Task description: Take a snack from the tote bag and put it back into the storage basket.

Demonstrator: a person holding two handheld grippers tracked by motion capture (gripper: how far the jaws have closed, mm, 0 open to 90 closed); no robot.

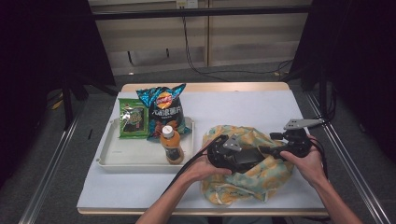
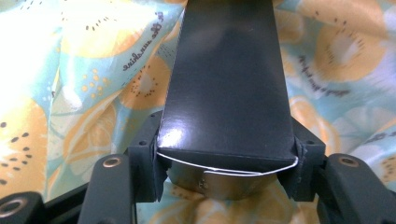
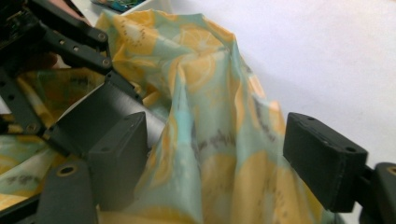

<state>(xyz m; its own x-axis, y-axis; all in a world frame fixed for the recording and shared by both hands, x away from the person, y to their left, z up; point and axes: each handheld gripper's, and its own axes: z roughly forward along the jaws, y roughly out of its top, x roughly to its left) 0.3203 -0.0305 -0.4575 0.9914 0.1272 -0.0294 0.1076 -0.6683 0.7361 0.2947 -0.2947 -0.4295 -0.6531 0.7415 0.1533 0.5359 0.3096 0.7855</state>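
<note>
One fabric bag printed with citrus slices lies crumpled on the right half of the white-covered bench, near the front edge. One black box is clamped between the jaws of the left hand-held gripper; in the left gripper view the box runs straight away from the camera, its near end pinched on both sides by the jaw pads, with the bag's cloth all around and beneath it. In the high view this gripper sits over the middle of the bag, held by the person's left hand.

The right hand-held gripper comes in from the bag's right side, held by the right hand. Its jaws stand apart; in the right gripper view a raised fold of the bag's cloth rises between them, close against the left jaw and clear of the right one, so the cloth is not pinched. The two grippers face each other over the bag.

To the left, well apart from the bag, one white tray holds three things: one green snack packet, one blue bag of crisps standing up, and one bottle with an orange cap at the tray's front right.
</note>
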